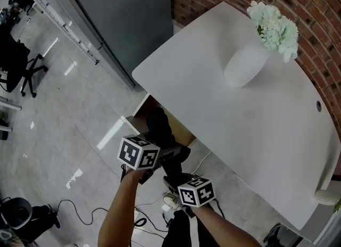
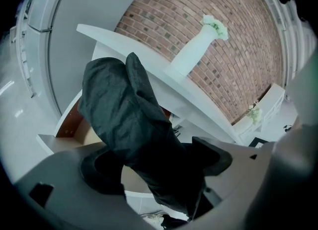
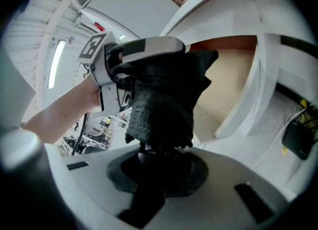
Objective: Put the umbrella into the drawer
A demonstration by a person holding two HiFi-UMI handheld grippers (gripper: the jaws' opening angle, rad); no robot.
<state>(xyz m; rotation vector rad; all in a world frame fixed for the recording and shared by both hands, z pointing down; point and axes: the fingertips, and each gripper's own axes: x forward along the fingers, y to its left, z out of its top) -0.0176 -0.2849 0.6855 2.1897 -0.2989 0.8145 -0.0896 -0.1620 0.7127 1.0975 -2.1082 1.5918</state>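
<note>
The folded black umbrella hangs slantwise in front of the open drawer under the white table, tip toward the drawer. My left gripper has its jaws wide around the umbrella's body, and the fabric fills the gap and touches both pads. My right gripper is shut on the umbrella's lower handle end, which runs down between its pads. The drawer's wooden inside shows just beyond the umbrella. The left gripper sits across the umbrella's top in the right gripper view.
A white vase with pale green flowers stands on the white table by the brick wall. Cables and a shoe lie on the floor below my arms. An office chair stands far left.
</note>
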